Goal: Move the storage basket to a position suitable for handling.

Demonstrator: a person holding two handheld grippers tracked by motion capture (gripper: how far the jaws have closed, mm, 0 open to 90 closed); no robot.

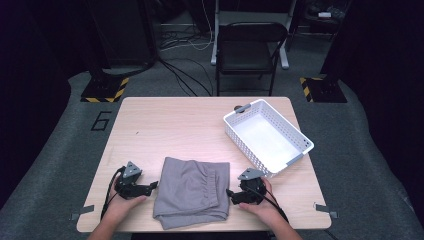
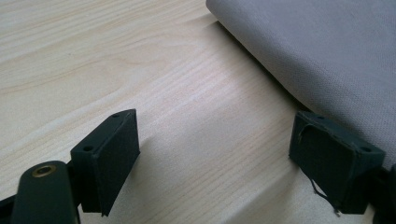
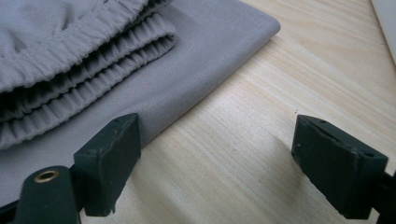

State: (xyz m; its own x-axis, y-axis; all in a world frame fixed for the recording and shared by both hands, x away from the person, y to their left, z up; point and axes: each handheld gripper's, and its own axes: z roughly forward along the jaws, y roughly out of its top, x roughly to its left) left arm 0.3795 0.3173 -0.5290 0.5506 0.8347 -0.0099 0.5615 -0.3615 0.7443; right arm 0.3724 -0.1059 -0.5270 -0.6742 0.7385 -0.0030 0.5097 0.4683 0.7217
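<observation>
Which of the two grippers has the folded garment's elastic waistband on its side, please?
The right gripper: the grey garment's gathered waistband lies by it, while the left gripper faces a plain folded edge.

In the left gripper view the folded grey garment [image 2: 322,51] ran off the top and right edges, and its near edge passed behind the right-hand jaw. In the right gripper view its elastic waistband [image 3: 70,60] was cut by the left and top edges. In the high view both forearms [image 1: 107,225] left the bottom edge, and the chair [image 1: 250,47] and cables [image 1: 185,42] beyond the table were dim.
</observation>
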